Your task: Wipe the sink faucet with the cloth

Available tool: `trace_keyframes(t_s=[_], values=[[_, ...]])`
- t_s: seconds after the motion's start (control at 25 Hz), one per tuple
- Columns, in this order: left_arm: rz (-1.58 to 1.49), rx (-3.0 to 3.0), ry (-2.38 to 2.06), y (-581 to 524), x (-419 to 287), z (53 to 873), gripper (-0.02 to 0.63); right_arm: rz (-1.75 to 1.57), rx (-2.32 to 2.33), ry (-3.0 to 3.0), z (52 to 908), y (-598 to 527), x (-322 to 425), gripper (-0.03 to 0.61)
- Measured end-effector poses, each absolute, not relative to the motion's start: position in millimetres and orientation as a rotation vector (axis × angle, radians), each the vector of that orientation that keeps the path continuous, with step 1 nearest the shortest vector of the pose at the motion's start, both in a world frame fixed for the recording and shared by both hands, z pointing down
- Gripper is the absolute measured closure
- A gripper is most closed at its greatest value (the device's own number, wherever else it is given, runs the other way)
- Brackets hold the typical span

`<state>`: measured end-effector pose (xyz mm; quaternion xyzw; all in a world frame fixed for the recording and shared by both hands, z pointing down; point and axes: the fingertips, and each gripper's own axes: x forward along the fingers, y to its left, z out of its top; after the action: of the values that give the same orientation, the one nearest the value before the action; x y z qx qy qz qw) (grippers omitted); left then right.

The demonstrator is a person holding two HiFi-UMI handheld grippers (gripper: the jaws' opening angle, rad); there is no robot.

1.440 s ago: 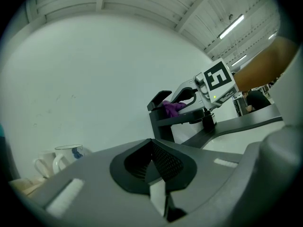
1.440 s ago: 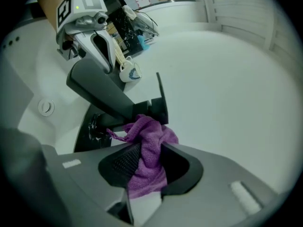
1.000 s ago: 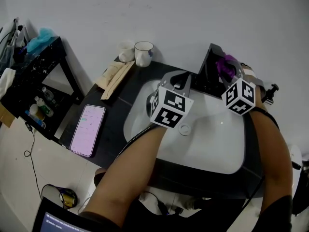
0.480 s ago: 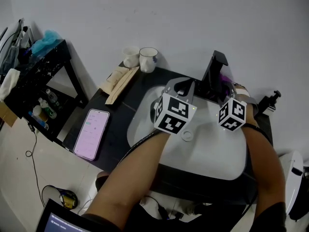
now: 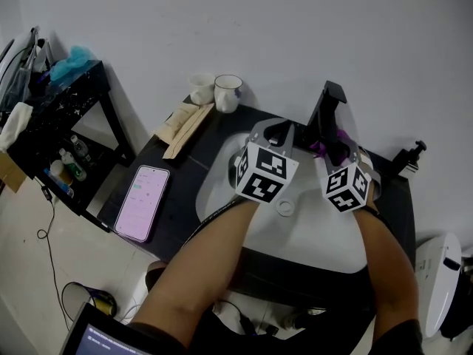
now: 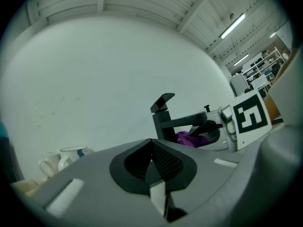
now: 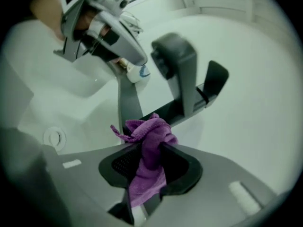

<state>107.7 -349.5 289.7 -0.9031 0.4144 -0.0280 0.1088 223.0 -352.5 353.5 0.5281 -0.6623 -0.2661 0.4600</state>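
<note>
Dark worktop (image 5: 174, 187) holds white sink (image 5: 219, 174). Black faucet (image 5: 330, 106) stands at far edge, wall close behind.

Right tongs (image 7: 147, 161) clamped on purple cloth (image 7: 149, 137), bunch poking past tips, just beside faucet spout; contact unclear. Left tongs (image 6: 152, 163) closed, empty, over sink left of faucet.

Cloth looks soft, light, floppy; mid-fold grip should suit. Faucet likely rigid, smooth.

Little room behind faucet; open room above basin, near side. Phone (image 5: 140, 200) and mugs (image 5: 227, 92) at left, well apart.
</note>
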Motion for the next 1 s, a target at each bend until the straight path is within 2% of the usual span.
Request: trace_keyframes(t_s=[0.32,0.68,1.0], values=[[-0.002,-2.597,1.388,-358,74,278,0.598,-0.332,1.563,-1.976,342,-302,184,0.454],[0.196,-2.523,1.629,-363,15,258,0.598,0.404,1.866,-2.457,337,-300,135,0.454],[0.285,-2.488,1.732,-359,-11,256,0.597,0.644,2.236,-2.657,313,-342,116,0.454]])
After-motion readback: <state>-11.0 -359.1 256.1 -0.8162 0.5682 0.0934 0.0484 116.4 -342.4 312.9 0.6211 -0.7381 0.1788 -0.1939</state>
